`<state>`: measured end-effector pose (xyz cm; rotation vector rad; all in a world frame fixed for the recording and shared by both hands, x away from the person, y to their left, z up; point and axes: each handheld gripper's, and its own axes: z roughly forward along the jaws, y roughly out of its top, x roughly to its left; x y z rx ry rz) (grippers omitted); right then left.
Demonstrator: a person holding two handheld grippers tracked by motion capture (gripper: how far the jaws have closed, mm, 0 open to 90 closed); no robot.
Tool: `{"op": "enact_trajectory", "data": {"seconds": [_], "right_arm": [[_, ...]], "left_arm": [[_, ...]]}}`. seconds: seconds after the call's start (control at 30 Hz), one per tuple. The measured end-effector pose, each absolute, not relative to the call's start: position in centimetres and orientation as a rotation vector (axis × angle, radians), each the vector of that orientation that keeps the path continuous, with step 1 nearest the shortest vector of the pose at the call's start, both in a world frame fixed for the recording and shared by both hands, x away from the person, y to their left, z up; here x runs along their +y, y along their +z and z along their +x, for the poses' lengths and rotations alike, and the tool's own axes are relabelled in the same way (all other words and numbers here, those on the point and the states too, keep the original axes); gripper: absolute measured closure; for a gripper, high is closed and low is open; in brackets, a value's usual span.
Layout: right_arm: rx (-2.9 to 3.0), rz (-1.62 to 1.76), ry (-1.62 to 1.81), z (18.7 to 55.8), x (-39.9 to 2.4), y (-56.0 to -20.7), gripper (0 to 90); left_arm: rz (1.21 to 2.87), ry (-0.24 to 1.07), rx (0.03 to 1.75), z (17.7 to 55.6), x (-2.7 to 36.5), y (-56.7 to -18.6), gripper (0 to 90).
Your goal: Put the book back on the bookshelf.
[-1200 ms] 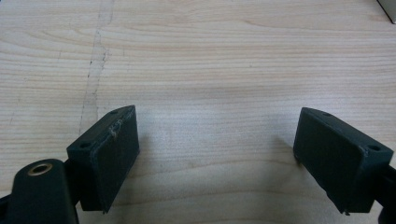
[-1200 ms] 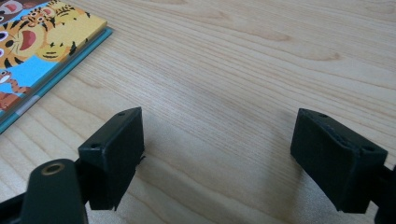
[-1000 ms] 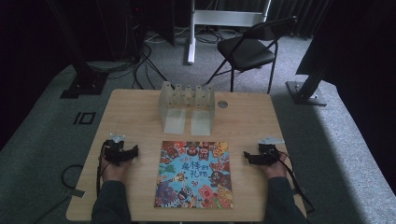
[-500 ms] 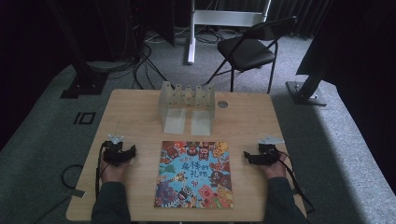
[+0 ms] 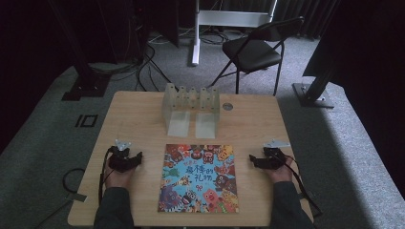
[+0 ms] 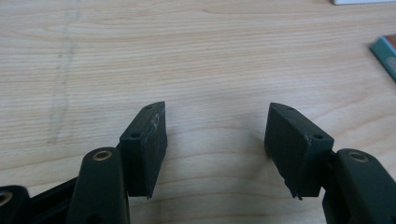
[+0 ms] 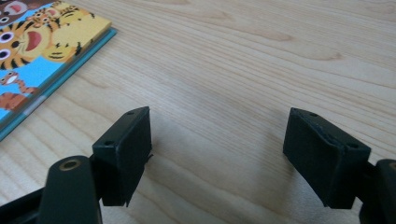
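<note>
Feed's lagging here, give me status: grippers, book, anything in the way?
Left hand-held gripper and right hand-held gripper open, jaws just closing a bit, nothing between. Book flat between them, untouched. Clear rack stands beyond, no obstruction.

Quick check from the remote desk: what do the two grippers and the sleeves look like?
Both grippers, left gripper and right gripper, are black, each topped by a grey three-cornered plate and trailing a black cable. Each has two flat, blocky black pads with small screw holes. The sleeves are dark.

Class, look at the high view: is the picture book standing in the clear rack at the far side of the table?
No: the picture book lies flat on the table, nearer the person than the clear rack.
</note>
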<state>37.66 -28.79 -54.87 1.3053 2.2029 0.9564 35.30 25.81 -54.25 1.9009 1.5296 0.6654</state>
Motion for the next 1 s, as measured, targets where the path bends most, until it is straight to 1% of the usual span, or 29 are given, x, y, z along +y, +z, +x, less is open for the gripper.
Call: {"op": "enact_trajectory", "data": {"seconds": [0.17, 0.27, 0.37, 0.53, 0.6, 0.63, 0.73, 0.9, 1.0], "right_arm": [[2.213, 1.270, 0.953, 37.4, -28.2, -54.4, 23.3], [2.212, 1.247, 0.961, 37.3, -27.8, -54.0, 23.2], [2.206, 1.246, 0.962, 37.1, -27.6, -53.7, 23.1], [2.211, 1.223, 0.976, 36.9, -27.1, -53.0, 22.4], [2.213, 1.205, 0.978, 36.8, -26.8, -52.7, 22.1], [2.213, 1.205, 0.978, 36.8, -26.8, -52.7, 22.1], [2.227, 1.169, 0.989, 36.6, -25.8, -52.0, 21.5], [2.249, 1.130, 0.996, 36.6, -24.9, -51.5, 20.7], [2.285, 1.115, 1.031, 36.9, -24.4, -51.1, 20.2]], "left_arm": [[1.907, 0.662, 1.512, 35.1, 25.8, -54.3, 41.0], [1.924, 0.641, 1.463, 34.8, 25.6, -54.2, 41.2], [1.934, 0.665, 1.430, 34.6, 25.2, -53.9, 39.6], [1.930, 0.632, 1.387, 33.7, 24.7, -53.4, 38.5], [1.930, 0.619, 1.344, 33.1, 24.4, -53.0, 37.9], [1.930, 0.619, 1.344, 33.1, 24.4, -53.0, 37.0], [1.921, 0.572, 1.256, 32.1, 23.9, -52.3, 33.5], [1.950, 0.570, 1.178, 31.4, 23.0, -52.1, 30.8], [1.998, 0.557, 1.126, 30.8, 22.1, -52.4, 30.0]]}}
